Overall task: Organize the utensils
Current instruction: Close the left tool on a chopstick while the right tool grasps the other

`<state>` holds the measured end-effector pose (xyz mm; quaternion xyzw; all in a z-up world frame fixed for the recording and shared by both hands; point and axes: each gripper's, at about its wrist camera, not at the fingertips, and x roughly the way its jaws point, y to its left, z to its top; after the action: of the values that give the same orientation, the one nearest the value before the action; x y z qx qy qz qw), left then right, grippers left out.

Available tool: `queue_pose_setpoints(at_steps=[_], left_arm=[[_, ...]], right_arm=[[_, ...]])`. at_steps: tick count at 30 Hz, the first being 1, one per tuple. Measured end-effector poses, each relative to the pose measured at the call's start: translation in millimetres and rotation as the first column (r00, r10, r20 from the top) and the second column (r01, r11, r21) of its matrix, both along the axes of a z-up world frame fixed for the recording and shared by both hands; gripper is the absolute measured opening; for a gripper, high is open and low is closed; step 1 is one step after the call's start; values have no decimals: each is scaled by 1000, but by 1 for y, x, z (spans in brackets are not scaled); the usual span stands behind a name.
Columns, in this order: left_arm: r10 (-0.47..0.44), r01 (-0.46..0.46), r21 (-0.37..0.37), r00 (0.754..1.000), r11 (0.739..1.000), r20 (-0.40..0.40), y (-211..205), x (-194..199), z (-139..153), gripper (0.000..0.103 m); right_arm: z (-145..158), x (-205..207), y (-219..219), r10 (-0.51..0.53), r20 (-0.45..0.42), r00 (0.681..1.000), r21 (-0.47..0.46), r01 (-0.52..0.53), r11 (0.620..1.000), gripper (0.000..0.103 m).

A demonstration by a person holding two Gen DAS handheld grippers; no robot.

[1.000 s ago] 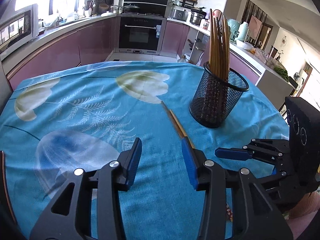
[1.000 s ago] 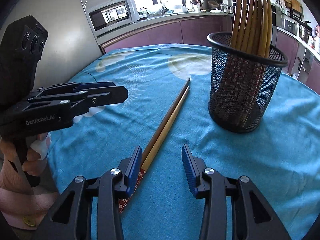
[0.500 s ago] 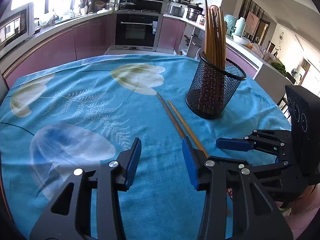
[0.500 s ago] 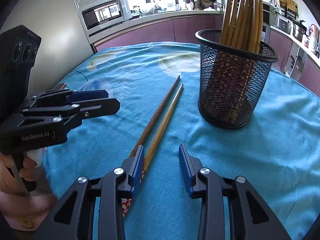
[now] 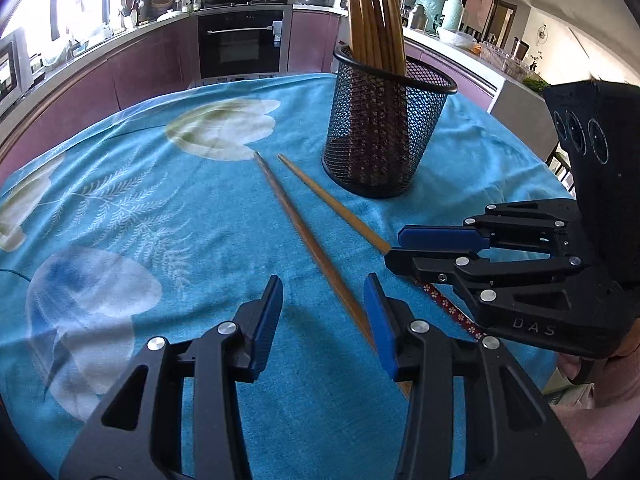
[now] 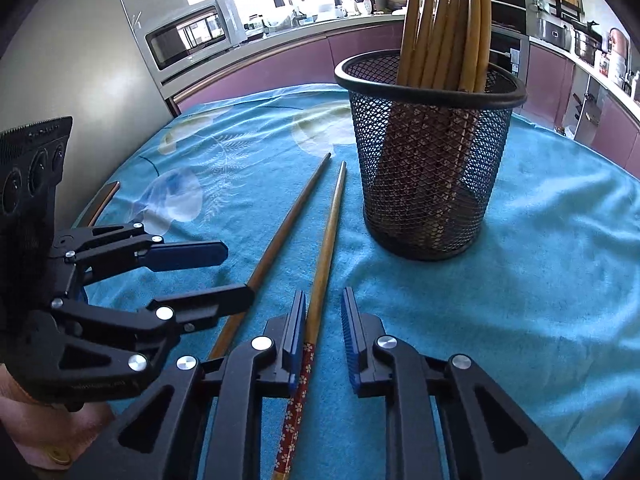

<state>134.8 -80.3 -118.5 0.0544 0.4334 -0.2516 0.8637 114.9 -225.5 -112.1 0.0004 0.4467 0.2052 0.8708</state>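
Observation:
Two wooden chopsticks lie loose on the blue tablecloth, a darker one [image 5: 304,236] [image 6: 280,236] and a lighter one [image 5: 332,204] [image 6: 326,240] with a red flowered end. A black mesh cup [image 5: 384,132] [image 6: 428,152] stands behind them with several chopsticks upright in it. My left gripper [image 5: 323,312] [image 6: 224,268] is open, its jaws either side of the darker chopstick. My right gripper [image 6: 323,332] [image 5: 394,246] is open around the lighter chopstick, whose shaft lies against the left finger.
The round table [image 5: 120,220] is covered by a blue flowered cloth. Kitchen counters, an oven [image 5: 240,44] and a microwave [image 6: 188,36] stand beyond it. A chair back [image 6: 102,200] shows at the table's left edge in the right wrist view.
Both grippers have moved forward and down over the loose chopsticks. The right gripper's jaws have narrowed around the lighter one. The cup looks nearer.

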Motion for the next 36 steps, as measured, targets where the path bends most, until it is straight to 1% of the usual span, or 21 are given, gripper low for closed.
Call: queue_pose_setpoints(at_steps=[5,7,11,15,18,23,27,29,33,36], left_arm=[[7,-7,29,1000,1000,-2,-8,2,-4,40],[16,-16,36,1000,999,-2,-9,3,-5,38],[22,-22,42,1000,999,3,-9,4,-5,29],[10,-10,30,1000,1000,3,-8,-2,-3,12],[19,-20,33,1000,999,10,-6,-6,-2,9],[25,-25,23,1000,999,-3,2,-10,-1,10],[35,-35,28,999,999,-9,4,-7,-2,19],[43,-42,24,999,999,-22,5,-3,-4,22],[58,-57,16,998,998,-29,4,7,-5,22],[68,-67,18,997,998,-30,3,13,-6,14]], right_arm=[[1,-1,-4,0,1,1000,2,0,1000,16],[1,0,-4,-1,1,1000,4,1,1000,16],[1,0,-4,-1,2,1000,4,1,1000,16],[1,0,-3,0,2,1000,2,0,1000,16],[1,0,-3,2,3,1000,1,-2,1000,16],[1,1,-2,3,5,1000,-2,-3,1000,16],[2,5,2,3,13,1000,-14,-3,1000,17],[1,7,4,5,16,1000,-19,-4,1000,17],[0,11,7,-1,25,1000,-21,1,1000,15],[0,14,6,-6,23,1000,-10,7,1000,10]])
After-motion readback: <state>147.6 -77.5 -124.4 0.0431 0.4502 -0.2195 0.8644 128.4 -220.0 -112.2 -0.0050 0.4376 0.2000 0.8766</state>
